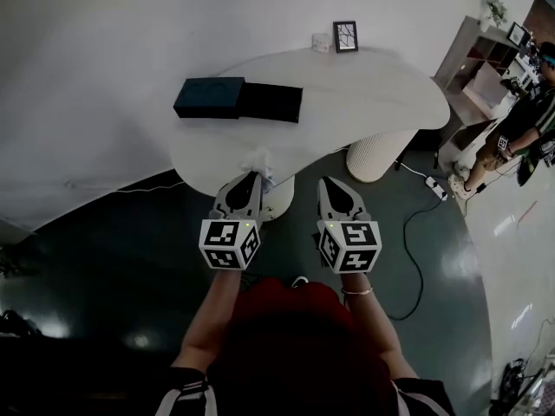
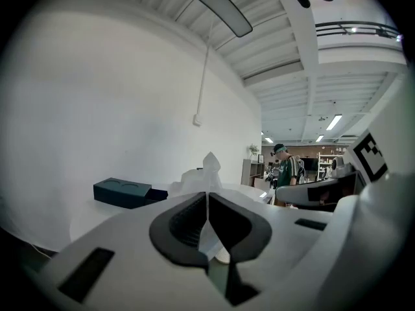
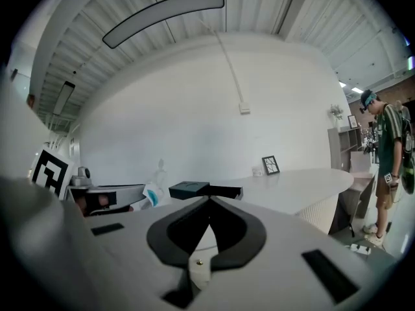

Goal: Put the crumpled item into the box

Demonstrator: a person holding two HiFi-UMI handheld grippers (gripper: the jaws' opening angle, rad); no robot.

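A crumpled white paper item (image 1: 260,160) sits at the near edge of the white table (image 1: 364,94), and my left gripper (image 1: 253,177) is shut on it. In the left gripper view the paper (image 2: 202,173) sticks up between the closed jaws. The dark box (image 1: 209,97) stands open at the table's far left, its black lid (image 1: 271,102) lying beside it on the right. That box (image 2: 122,192) appears left of the paper. My right gripper (image 1: 331,184) is shut and holds nothing, just off the table's edge; the right gripper view shows the box (image 3: 189,189) beyond its jaws.
A small framed picture (image 1: 345,35) and a little white object (image 1: 322,42) stand at the table's far edge. A person (image 1: 531,115) stands at the far right by white shelving (image 1: 475,55). A cable and power strip (image 1: 435,189) lie on the dark floor.
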